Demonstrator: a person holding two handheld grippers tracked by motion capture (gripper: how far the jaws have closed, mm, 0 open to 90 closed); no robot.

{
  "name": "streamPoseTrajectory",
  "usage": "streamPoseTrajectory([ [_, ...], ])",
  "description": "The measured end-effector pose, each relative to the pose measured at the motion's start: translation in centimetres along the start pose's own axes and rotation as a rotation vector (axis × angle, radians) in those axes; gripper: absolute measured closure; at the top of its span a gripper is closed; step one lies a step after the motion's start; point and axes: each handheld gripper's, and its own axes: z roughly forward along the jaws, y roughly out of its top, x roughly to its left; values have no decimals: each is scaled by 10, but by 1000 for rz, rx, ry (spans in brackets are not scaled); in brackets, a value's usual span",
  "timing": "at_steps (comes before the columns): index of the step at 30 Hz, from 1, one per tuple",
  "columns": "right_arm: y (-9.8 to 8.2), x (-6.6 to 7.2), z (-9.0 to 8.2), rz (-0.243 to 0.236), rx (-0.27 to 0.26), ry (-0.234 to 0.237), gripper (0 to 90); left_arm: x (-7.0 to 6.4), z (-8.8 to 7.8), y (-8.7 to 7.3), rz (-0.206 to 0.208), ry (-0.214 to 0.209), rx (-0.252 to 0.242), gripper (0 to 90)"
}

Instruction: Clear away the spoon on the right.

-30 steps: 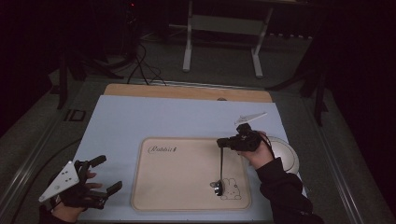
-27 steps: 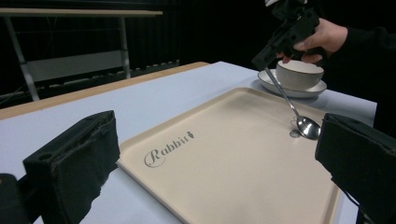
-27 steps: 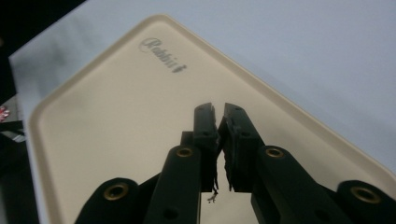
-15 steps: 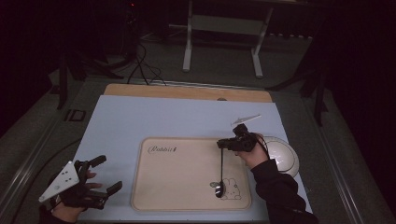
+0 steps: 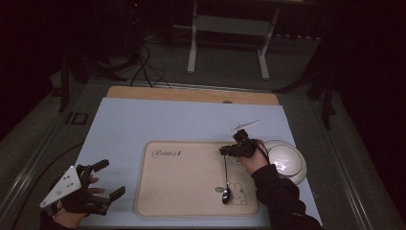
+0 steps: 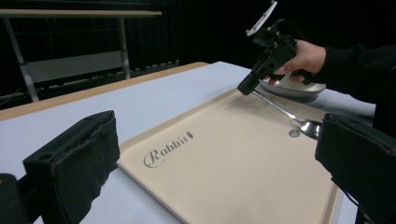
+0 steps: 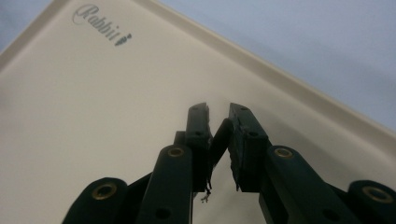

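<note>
Two grippers are seen at a pale blue table (image 5: 143,124), and one spoon (image 5: 225,184) is in play. The right gripper (image 5: 229,151) is clamped on the tip of the spoon's handle, near the two o'clock corner of the cream tray (image 5: 182,191); in the right gripper view its jaws are pressed almost together on a thin dark edge. The handle is held high while the bowl rests on the tray at about five o'clock, beside the printed rabbit (image 5: 238,194) — a hold that looks suited to dragging or lifting the spoon by its end. A white bowl (image 5: 287,163) lies just off the tray at three o'clock, touching the person's right hand; it is judged a likely source or goal. The left gripper (image 5: 103,184) is held wide apart off the tray's eight o'clock corner — idle, well apart from the spoon.
</note>
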Motion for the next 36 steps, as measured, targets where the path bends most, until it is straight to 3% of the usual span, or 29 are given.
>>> streamPoseTrajectory([
  [16,-9,-6,17,24,54,-84,709,0,0,0,5,0,1,0],
  [30,-5,-12,9,50,20,-107,622,0,0,0,5,-1,2,0],
  [32,-4,-11,8,48,16,-104,658,0,0,0,7,-1,4,0],
  [36,-3,-7,11,38,25,-97,820,-1,0,0,7,-1,2,0],
])
